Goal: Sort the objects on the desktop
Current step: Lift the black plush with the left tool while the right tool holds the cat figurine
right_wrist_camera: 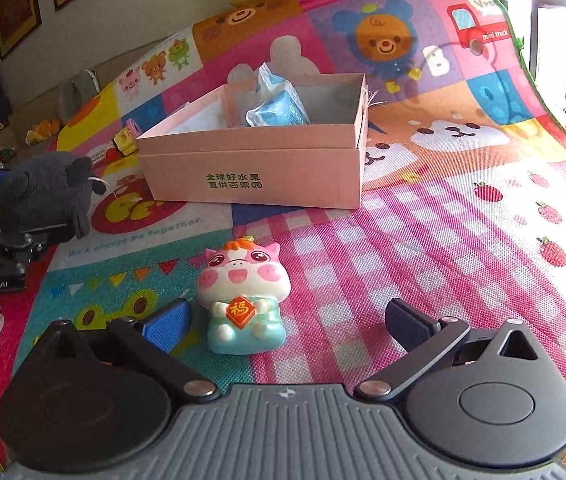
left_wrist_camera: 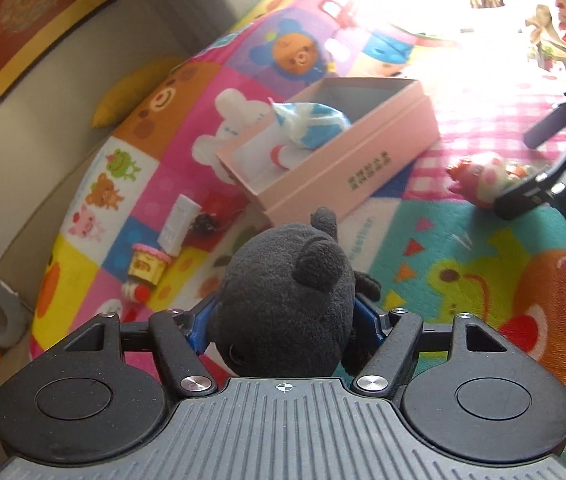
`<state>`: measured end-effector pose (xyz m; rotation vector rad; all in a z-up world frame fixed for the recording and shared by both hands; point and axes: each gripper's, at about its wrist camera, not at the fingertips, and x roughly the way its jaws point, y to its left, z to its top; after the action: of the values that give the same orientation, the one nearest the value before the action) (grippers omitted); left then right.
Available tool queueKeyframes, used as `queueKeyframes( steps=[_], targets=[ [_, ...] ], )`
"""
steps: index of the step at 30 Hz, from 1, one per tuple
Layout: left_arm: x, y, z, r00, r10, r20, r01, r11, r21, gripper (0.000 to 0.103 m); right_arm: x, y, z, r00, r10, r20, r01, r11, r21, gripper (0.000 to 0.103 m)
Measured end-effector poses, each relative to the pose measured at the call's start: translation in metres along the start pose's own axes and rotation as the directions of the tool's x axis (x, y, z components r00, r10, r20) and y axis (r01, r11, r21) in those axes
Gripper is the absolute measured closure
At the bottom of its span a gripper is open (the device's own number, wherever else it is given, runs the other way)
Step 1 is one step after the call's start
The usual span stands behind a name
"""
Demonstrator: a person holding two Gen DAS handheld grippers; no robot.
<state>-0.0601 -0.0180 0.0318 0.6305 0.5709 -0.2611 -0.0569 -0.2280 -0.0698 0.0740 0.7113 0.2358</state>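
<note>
Near the box: we take the pink box (right_wrist_camera: 259,168) as our landmark; it sits open-topped on the play mat (right_wrist_camera: 463,240) to collect things.
Box contents: a blue packet (right_wrist_camera: 279,110) already lies inside.
Left gripper (left_wrist_camera: 287,316): closed on the black plush toy (left_wrist_camera: 287,296), held short of the box front, we judge for dropping in.
Right gripper (right_wrist_camera: 287,324): spread wide, holding nothing, around the pig figurine (right_wrist_camera: 243,296).
Pig figurine: upright before the box, touching neither finger.
Leftovers: a small toy bottle (left_wrist_camera: 145,272) and white card (left_wrist_camera: 179,224) lie left of the box.
</note>
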Motion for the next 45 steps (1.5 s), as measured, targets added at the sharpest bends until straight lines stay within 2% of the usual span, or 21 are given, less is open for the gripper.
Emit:
queueKeyframes(
  steps=[2,4,7,9,11,15,18,19,23,26,28,31,32,35,36,37,38,40,42,43,45],
  targets=[
    [-0.001,-0.010,0.000,0.999,-0.048,0.012,0.048,0.999,-0.015,0.025,-0.001,-0.001,0.000,1.000,-0.002,0.003,0.002,1.000,0.010,0.000],
    [-0.006,-0.018,0.004,0.994,-0.094,0.047,0.096,0.994,-0.044,0.007,-0.001,-0.002,0.000,1.000,-0.002,0.005,0.002,1.000,0.016,0.000],
    [-0.018,-0.025,0.009,0.977,-0.184,0.107,0.194,0.976,-0.101,0.006,-0.001,-0.003,0.000,1.000,0.001,0.006,-0.001,1.000,0.022,0.000],
    [-0.027,-0.027,0.013,0.959,-0.244,0.143,0.262,0.957,-0.127,0.005,-0.001,-0.003,0.000,1.000,0.002,0.007,-0.002,1.000,0.024,0.000],
    [-0.031,-0.028,0.015,0.957,-0.253,0.139,0.274,0.947,-0.165,0.006,-0.002,-0.005,0.000,1.000,0.010,0.012,-0.010,0.999,0.037,0.000],
    [-0.038,-0.015,0.008,0.933,-0.318,0.170,0.354,0.897,-0.266,0.005,-0.004,-0.010,0.001,0.999,0.030,0.021,-0.031,0.997,0.069,0.000],
    [-0.043,-0.010,0.007,0.898,-0.386,0.209,0.436,0.840,-0.324,0.004,-0.009,-0.011,0.002,0.999,0.000,0.044,-0.004,0.997,0.081,0.000],
    [-0.045,-0.013,0.007,0.887,-0.406,0.219,0.459,0.828,-0.323,0.004,-0.013,-0.011,0.005,0.998,0.015,0.054,-0.019,0.997,0.074,0.000],
    [-0.046,-0.035,0.011,0.861,-0.459,0.220,0.506,0.820,-0.268,0.004,-0.031,0.004,0.036,0.996,0.068,0.060,-0.068,0.998,-0.004,0.000],
    [-0.050,-0.047,0.013,0.849,-0.484,0.211,0.525,0.819,-0.233,0.003,-0.027,0.027,0.063,0.990,0.135,-0.034,-0.137,0.989,-0.060,0.001],
    [-0.057,-0.045,0.012,0.859,-0.467,0.210,0.507,0.831,-0.227,0.003,-0.018,0.042,0.069,0.984,0.153,-0.088,-0.162,0.981,-0.108,0.001],
    [-0.074,-0.028,0.005,0.880,-0.412,0.237,0.464,0.854,-0.237,0.002,-0.014,0.060,0.067,0.996,0.047,-0.078,-0.063,0.974,-0.219,0.005],
    [-0.078,-0.022,0.002,0.892,-0.380,0.243,0.436,0.867,-0.243,0.002,-0.018,0.059,0.066,0.998,0.024,-0.053,-0.036,0.971,-0.235,0.005],
    [-0.074,-0.010,-0.008,0.950,-0.234,0.205,0.287,0.916,-0.281,0.002,-0.028,0.047,0.062,1.000,0.006,-0.012,-0.009,0.975,-0.220,0.005],
    [-0.064,-0.008,-0.011,0.964,-0.202,0.175,0.248,0.919,-0.308,0.002,-0.030,0.045,0.060,1.000,-0.008,-0.003,0.007,0.975,-0.220,0.005],
    [-0.055,-0.008,-0.013,0.970,-0.193,0.146,0.232,0.913,-0.335,0.002,-0.030,0.043,0.057,1.000,-0.023,0.002,0.023,0.975,-0.221,0.010],
    [-0.045,-0.009,-0.015,0.972,-0.198,0.123,0.230,0.905,-0.357,0.002,-0.027,0.042,0.054,0.999,-0.049,-0.006,0.047,0.974,-0.221,0.018],
    [-0.031,-0.014,-0.017,0.971,-0.217,0.098,0.238,0.895,-0.378,0.002,-0.018,0.040,0.048,0.997,-0.065,-0.041,0.055,0.975,-0.214,0.028],
    [-0.023,-0.018,-0.016,0.970,-0.226,0.092,0.244,0.892,-0.381,0.008,-0.007,0.035,0.043,0.995,-0.071,-0.074,0.056,0.980,-0.190,0.028],
    [-0.021,-0.019,-0.016,0.969,-0.232,0.090,0.249,0.889,-0.384,0.018,-0.002,0.033,0.041,0.994,-0.075,-0.084,0.059,0.982,-0.181,0.028],
    [-0.021,-0.023,-0.015,0.968,-0.238,0.084,0.252,0.887,-0.386,0.026,0.004,0.030,0.039,0.993,-0.059,-0.102,0.042,0.986,-0.161,0.028]
  ],
)
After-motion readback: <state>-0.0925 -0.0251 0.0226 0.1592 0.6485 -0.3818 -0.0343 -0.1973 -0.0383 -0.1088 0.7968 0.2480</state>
